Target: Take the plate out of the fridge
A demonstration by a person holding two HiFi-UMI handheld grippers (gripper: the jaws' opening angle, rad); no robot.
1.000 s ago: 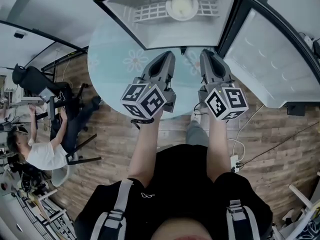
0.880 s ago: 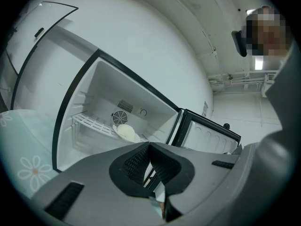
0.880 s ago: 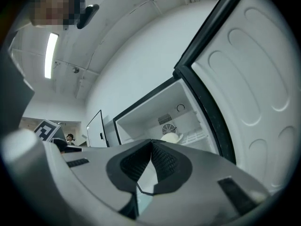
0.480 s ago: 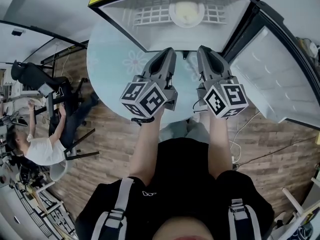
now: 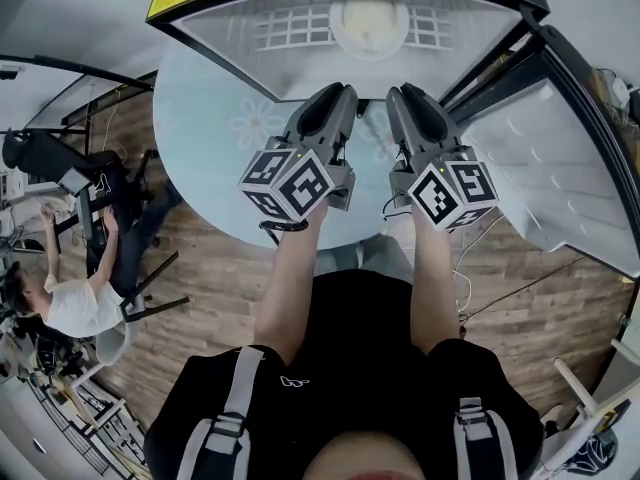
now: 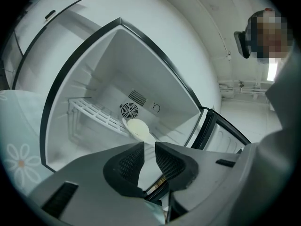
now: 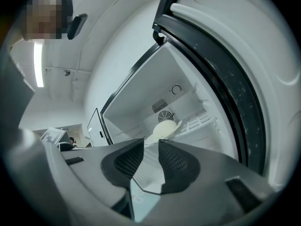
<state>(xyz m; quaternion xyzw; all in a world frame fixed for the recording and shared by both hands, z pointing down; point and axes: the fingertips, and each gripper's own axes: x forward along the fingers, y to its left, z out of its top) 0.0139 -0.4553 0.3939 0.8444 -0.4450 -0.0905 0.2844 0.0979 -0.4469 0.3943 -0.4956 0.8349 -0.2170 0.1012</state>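
A pale cream plate (image 5: 368,26) lies on the white wire shelf (image 5: 290,30) at the back of the small open fridge (image 5: 250,53). It also shows as the plate (image 6: 136,127) and the plate (image 7: 164,129) beyond each gripper's tips. My left gripper (image 5: 336,98) and right gripper (image 5: 404,98) hover side by side just in front of the fridge opening and point into it. The left gripper (image 6: 149,147) has its jaws opening, with a narrow gap and nothing between them. The right gripper (image 7: 151,145) is opening too and holds nothing.
The fridge stands on a round table with a pale blue flowered cloth (image 5: 215,118). Its door (image 5: 560,158) hangs open at the right, close to my right gripper. A person (image 5: 80,303) sits by chairs at the left. Cables (image 5: 470,278) lie on the wooden floor.
Both grippers have moved forward, nearer to the fridge opening, and the fridge now fills more of the head view. Its open door has swung further into view at the right.
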